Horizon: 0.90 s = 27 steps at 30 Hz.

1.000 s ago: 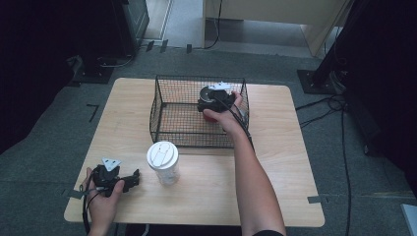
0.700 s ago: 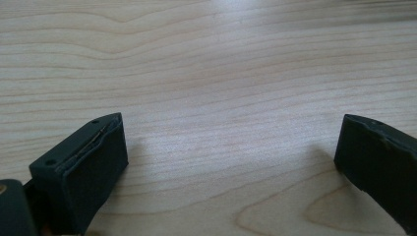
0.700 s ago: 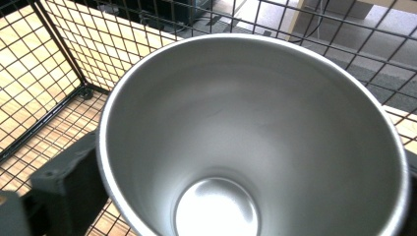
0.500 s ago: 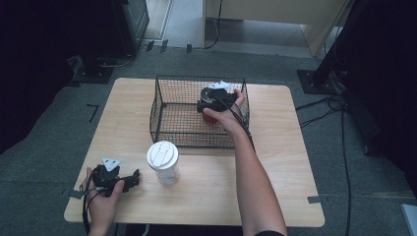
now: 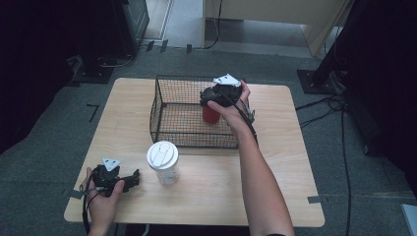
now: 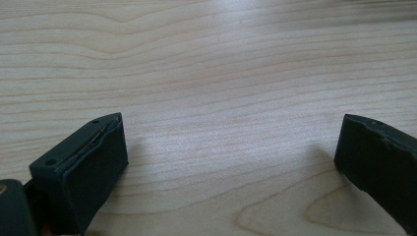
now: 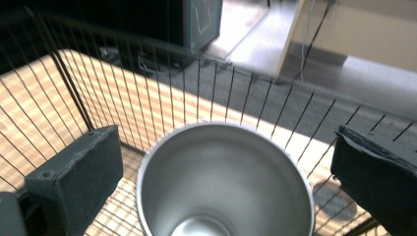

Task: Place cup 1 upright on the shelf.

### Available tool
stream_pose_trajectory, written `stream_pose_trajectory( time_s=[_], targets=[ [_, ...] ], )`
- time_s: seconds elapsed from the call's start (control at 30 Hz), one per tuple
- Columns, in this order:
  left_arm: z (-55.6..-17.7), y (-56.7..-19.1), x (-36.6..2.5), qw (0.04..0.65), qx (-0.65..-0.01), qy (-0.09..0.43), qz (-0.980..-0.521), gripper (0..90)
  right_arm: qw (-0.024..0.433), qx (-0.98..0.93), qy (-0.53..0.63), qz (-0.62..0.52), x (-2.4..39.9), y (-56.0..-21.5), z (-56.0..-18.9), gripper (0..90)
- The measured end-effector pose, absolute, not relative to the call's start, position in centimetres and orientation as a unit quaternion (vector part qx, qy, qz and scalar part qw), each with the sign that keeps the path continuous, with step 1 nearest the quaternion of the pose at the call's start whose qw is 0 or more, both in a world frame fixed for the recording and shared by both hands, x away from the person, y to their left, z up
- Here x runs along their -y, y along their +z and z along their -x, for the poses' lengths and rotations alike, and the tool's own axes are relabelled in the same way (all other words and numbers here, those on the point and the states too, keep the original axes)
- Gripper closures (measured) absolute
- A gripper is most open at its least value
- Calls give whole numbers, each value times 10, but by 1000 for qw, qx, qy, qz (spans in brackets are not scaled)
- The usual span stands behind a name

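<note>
Red cup (image 5: 210, 114): set in far-right basket (image 5: 169, 129); right tool (image 5: 219, 96) jaws just opened (released), withdrawal next; left tool (image 5: 129, 181) open.

Both handheld grippers, left gripper (image 5: 132, 179) and right gripper (image 5: 210, 97), are chunky black units with a grey three-cornered plate on top, thin black cables trailing off them, and matte black block jaws (tiny screw holes on the ends), arms bare with no sleeves
</note>
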State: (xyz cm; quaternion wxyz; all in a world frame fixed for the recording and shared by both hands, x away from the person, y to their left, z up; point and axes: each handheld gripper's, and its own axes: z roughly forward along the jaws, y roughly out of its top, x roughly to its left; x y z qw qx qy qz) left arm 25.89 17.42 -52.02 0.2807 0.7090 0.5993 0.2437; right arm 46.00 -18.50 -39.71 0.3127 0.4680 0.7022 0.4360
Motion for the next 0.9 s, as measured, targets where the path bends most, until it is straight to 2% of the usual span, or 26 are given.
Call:
stream_pose_trajectory(
  time_s=[0.33,0.9],
  targets=[
    [-259,-520,-174,280,-599,243,-710,2,323,-677,484,-452,192,-367,-439,0],
    [-259,-520,-174,280,-598,242,-711,2,321,-656,522,-441,213,-354,-379,0]
  ],
)
